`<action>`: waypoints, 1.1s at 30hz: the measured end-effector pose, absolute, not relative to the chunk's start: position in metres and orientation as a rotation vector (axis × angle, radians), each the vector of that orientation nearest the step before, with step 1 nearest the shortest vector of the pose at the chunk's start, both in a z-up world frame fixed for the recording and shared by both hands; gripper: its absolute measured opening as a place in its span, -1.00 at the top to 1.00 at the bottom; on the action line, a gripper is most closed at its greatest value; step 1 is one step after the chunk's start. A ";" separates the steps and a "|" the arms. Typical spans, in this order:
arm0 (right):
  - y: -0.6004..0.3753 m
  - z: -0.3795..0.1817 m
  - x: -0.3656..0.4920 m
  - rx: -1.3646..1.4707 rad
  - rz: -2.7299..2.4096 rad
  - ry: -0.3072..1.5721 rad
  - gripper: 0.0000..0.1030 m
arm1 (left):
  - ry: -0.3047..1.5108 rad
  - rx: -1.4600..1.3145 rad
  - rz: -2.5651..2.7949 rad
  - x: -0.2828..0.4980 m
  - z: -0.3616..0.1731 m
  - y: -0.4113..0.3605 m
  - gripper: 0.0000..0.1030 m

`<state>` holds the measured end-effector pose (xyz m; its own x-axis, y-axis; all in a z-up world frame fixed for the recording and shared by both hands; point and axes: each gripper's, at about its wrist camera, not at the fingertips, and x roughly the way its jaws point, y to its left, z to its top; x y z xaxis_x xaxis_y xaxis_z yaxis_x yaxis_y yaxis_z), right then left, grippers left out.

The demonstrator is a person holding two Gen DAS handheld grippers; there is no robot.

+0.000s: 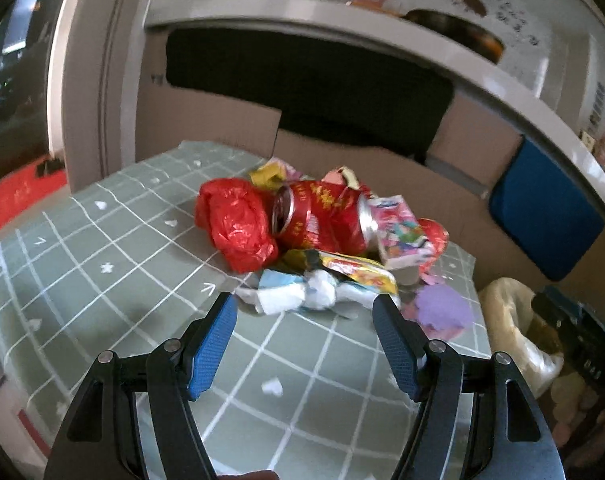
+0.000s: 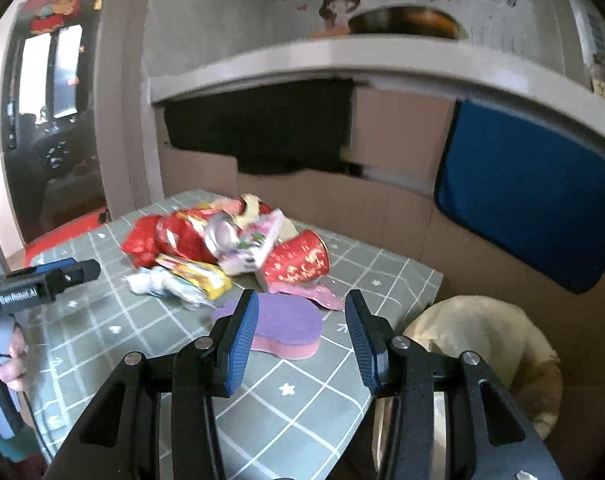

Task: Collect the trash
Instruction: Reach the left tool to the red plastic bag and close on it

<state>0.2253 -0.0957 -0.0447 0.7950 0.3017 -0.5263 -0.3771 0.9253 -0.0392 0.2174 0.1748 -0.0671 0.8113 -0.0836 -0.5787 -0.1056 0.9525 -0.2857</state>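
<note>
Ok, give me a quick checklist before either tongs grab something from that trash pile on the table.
1. Left tongs open, nothing between them: ok.
2. Right tongs open, nothing held: ok.
3. Crumpled white paper just ahead of left tongs, unobstructed: ok.
4. Purple sponge in front of right tongs, lying flat: ok.
5. Lined bin open beside table: ok.
6. Red can empty: cannot tell.

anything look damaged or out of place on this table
Yes. A heap of trash sits at the far end of the green checked table: a dented red can lying on its side, a crumpled red plastic bag, a squashed carton and wrappers. A purple sponge lies apart, nearer the edge.
</note>
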 end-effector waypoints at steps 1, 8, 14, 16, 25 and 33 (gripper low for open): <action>-0.097 -0.049 0.232 -0.141 0.364 0.557 0.16 | 0.634 -0.329 0.018 0.227 -0.069 0.179 -0.37; -0.103 -0.069 0.257 -0.118 0.344 0.610 0.16 | 0.621 -0.480 0.128 0.290 -0.073 0.225 -0.37; -0.105 -0.076 0.269 -0.075 0.351 0.630 0.16 | 0.679 -0.489 0.185 0.334 -0.096 0.248 -0.37; -0.104 -0.077 0.269 -0.091 0.348 0.627 0.16 | 0.707 -0.508 0.169 0.340 -0.104 0.251 -0.37; -0.102 -0.072 0.279 -0.081 0.358 0.613 0.16 | 0.768 -0.550 0.111 0.344 -0.113 0.253 -0.35; -0.087 -0.074 0.278 -0.131 0.384 0.621 0.16 | 0.752 -0.572 0.116 0.322 -0.102 0.255 0.07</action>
